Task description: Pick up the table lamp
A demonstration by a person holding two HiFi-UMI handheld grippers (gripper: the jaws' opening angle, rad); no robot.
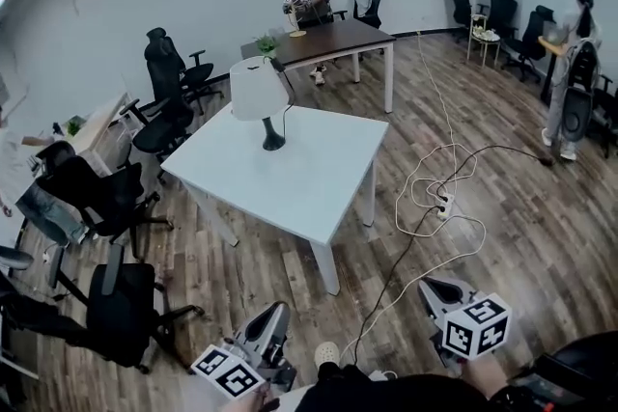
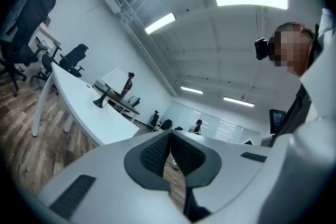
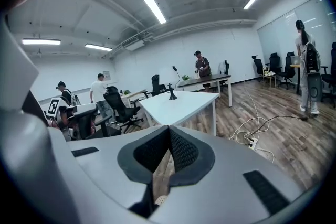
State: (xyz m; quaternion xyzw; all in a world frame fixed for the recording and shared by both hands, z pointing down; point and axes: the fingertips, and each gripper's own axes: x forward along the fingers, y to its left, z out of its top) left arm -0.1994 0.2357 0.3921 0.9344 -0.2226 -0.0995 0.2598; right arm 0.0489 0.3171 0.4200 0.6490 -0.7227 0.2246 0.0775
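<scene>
Standing on the table (image 1: 319, 183), well apart from left gripper (image 1: 273, 312) and right gripper (image 1: 432, 286) — both closed, empty — the lamp (image 1: 263, 106) looks light, top-heavy, its shade (image 1: 257, 89) fragile; grip the slim stem (image 1: 270, 126).

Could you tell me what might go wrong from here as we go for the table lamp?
The corded power strip lies on the floor near the white table: you might trip. The left gripper and right gripper are both shut; reaching the table lamp so could knock it over.
</scene>
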